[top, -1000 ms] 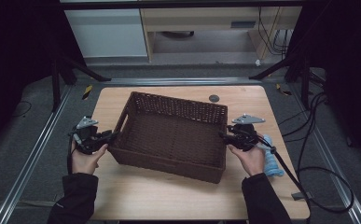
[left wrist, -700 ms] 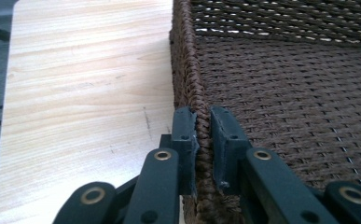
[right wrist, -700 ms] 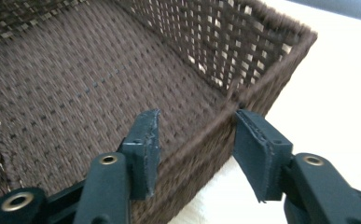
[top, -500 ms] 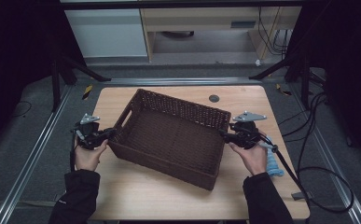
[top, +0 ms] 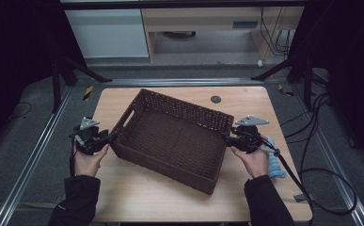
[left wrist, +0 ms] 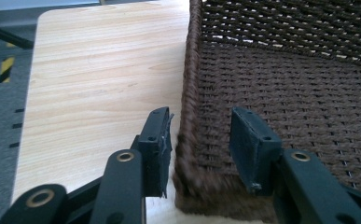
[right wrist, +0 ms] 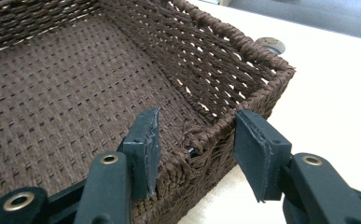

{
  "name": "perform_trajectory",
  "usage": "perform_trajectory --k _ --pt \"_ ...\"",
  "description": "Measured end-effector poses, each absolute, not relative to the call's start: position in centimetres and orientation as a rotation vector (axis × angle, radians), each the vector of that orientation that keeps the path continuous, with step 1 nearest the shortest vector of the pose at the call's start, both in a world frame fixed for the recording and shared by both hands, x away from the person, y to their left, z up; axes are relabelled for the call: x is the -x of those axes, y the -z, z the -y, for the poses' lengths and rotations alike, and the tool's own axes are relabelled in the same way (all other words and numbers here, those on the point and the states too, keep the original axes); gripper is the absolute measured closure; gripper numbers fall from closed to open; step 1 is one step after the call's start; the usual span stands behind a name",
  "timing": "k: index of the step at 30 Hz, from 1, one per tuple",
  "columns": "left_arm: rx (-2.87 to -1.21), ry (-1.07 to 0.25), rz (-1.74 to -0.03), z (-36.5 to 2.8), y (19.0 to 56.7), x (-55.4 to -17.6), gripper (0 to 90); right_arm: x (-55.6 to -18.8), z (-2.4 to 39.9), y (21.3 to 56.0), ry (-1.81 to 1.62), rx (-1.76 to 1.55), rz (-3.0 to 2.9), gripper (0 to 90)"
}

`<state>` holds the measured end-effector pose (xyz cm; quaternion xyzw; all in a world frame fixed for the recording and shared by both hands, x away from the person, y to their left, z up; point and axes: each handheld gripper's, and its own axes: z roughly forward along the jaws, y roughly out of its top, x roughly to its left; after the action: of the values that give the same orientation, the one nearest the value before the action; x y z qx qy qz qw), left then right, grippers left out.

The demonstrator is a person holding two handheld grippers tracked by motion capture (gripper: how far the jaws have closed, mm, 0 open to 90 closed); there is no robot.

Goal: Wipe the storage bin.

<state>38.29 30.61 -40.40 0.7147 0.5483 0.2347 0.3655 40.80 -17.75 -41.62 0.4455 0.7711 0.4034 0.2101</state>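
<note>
**Basket skewed on the table, an end wall between each pair of jaws**

The brown woven basket (top: pixel 175 136) lies near the middle of the table (top: pixel 137 197), empty and turned askew: its long axis runs from the far left down toward the near right, so the left end sits farther from the person than the right end. Its left end wall stands between the jaws of the left hand-held gripper (left wrist: pixel 201 140); these jaws have just been opening, and a gap is seen on either side of the wall, so nothing is pinched. At the opposite end, the rim near the far right corner is straddled by the right hand-held gripper (right wrist: pixel 197 142), one jaw inside the basket and one outside; the inner pad looks close to the weave, the outer stands clear. Each end is thus equally within reach of its own hand. A blue cloth (top: pixel 274 162) lies just beside the right hand.
</note>
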Motion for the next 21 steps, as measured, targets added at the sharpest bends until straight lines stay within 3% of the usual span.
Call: perform_trajectory --k 7,21 --pt "-1.804 -0.633 -1.428 -30.3 39.8 -36.8 52.5 -39.9 17.9 41.5 -1.129 -1.248 -2.156 49.7" --pt "-1.789 -0.616 -1.409 -29.9 40.2 -36.2 53.2 -38.9 18.2 41.1 -1.149 -1.218 -2.181 47.6"
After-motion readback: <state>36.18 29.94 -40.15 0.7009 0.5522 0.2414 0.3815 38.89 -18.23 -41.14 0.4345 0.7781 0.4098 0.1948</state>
